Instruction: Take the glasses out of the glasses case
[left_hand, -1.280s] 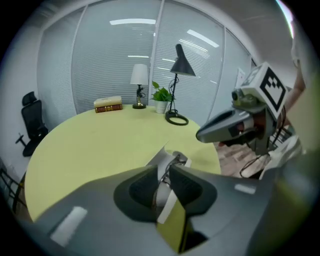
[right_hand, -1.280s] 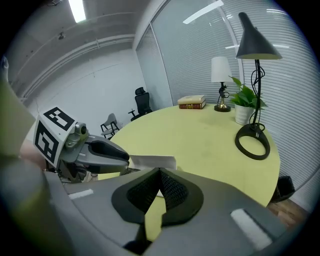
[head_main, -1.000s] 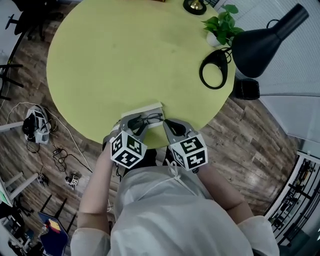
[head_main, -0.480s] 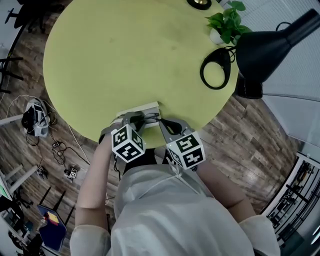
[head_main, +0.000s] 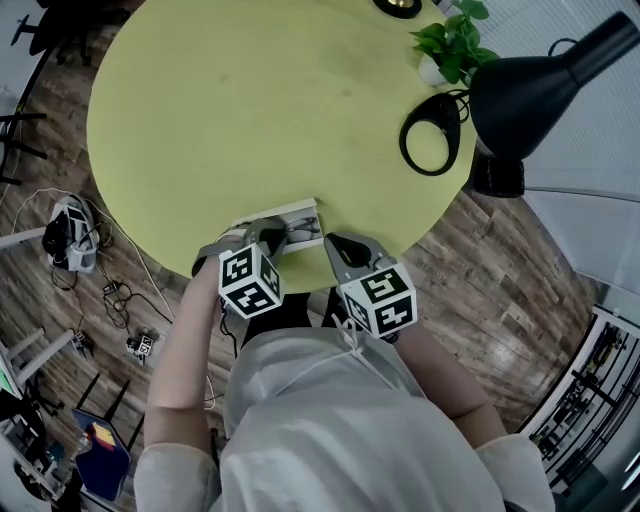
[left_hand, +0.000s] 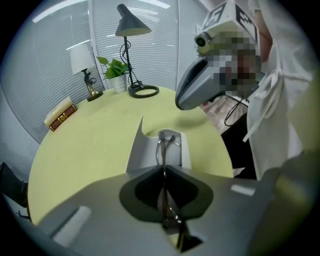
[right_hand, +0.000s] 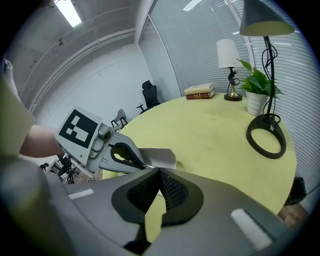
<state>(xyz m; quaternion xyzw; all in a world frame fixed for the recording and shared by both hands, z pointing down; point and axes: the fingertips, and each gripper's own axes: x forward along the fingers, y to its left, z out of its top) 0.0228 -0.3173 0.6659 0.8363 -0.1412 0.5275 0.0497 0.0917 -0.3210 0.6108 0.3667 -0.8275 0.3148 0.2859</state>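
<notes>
An open white glasses case (head_main: 296, 213) lies at the near edge of the round yellow-green table (head_main: 230, 110). Thin dark-framed glasses (head_main: 300, 234) rest in it. My left gripper (head_main: 268, 236) points steeply down into the case. In the left gripper view its jaws are closing, and the pads of the left gripper (left_hand: 164, 172) pinch the thin frame of the glasses (left_hand: 165, 144) over the case (left_hand: 146, 150). My right gripper (head_main: 335, 246) hovers just right of the case, apart from it. In its own view the right gripper (right_hand: 159, 172) is shut with nothing between its jaws.
A black desk lamp (head_main: 545, 85) with a ring base (head_main: 432, 135) and a potted plant (head_main: 455, 35) stand at the table's far right. Books (right_hand: 200, 91) and a small white lamp (right_hand: 227, 55) sit at the far edge. Cables lie on the wooden floor (head_main: 90, 260).
My left gripper sank into the case and rolled a little, and its jaws went from wide open to pinched on the glasses frame. The right gripper stayed where it was.
</notes>
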